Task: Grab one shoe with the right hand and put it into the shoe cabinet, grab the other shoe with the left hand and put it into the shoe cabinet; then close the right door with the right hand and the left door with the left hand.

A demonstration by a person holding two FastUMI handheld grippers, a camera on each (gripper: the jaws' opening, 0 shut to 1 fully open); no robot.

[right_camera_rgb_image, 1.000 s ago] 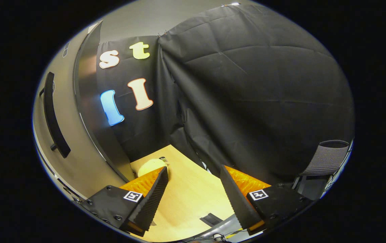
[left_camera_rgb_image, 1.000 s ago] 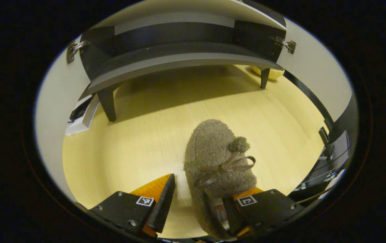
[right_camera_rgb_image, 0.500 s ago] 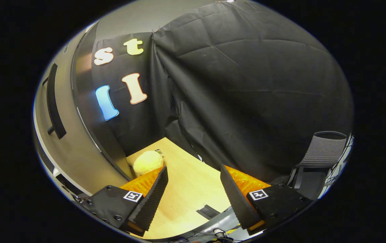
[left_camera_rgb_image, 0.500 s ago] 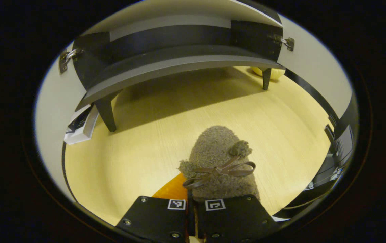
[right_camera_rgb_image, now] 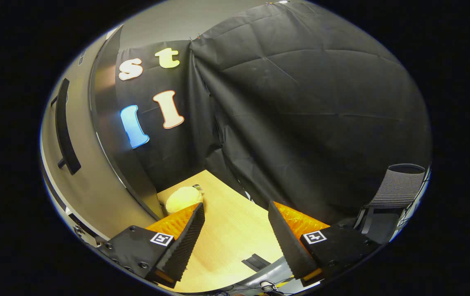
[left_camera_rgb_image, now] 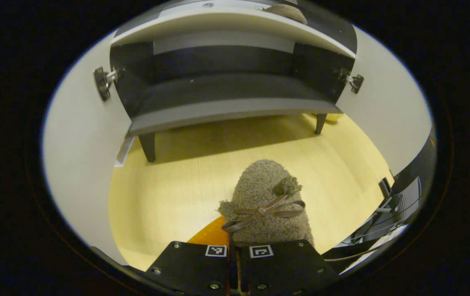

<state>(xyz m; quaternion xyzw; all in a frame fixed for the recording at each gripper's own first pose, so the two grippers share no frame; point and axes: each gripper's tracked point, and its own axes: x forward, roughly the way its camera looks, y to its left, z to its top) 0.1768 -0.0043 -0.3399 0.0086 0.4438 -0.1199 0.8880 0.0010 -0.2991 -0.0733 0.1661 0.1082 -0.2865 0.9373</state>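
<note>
A fuzzy grey-brown slipper [left_camera_rgb_image: 265, 197] with a bow and a pompom points toward the open shoe cabinet [left_camera_rgb_image: 226, 111] in the left gripper view. My left gripper [left_camera_rgb_image: 234, 246] is shut on the slipper's heel end, above the wooden floor [left_camera_rgb_image: 169, 193]. The dark lower shelf [left_camera_rgb_image: 222, 92] stands ahead with both white doors swung wide, the left door [left_camera_rgb_image: 82, 135] and the right door [left_camera_rgb_image: 383, 111]. A second fuzzy shape, like the other slipper [left_camera_rgb_image: 286, 10], lies on the upper shelf. My right gripper [right_camera_rgb_image: 235, 224] is open and holds nothing, beside a cabinet door with a black handle [right_camera_rgb_image: 64, 127].
A yellow round plush thing [right_camera_rgb_image: 183, 198] lies on the floor by the door's foot. A grey chair [right_camera_rgb_image: 395, 189] stands at the right of the right gripper view. The cabinet rests on short dark legs [left_camera_rgb_image: 148, 146]. Cables and dark gear [left_camera_rgb_image: 391, 201] sit at the right.
My left gripper closed on the slipper's heel, then rose and tipped toward the cabinet, so the lower shelf shows more fully. The right gripper barely shifted and stays open.
</note>
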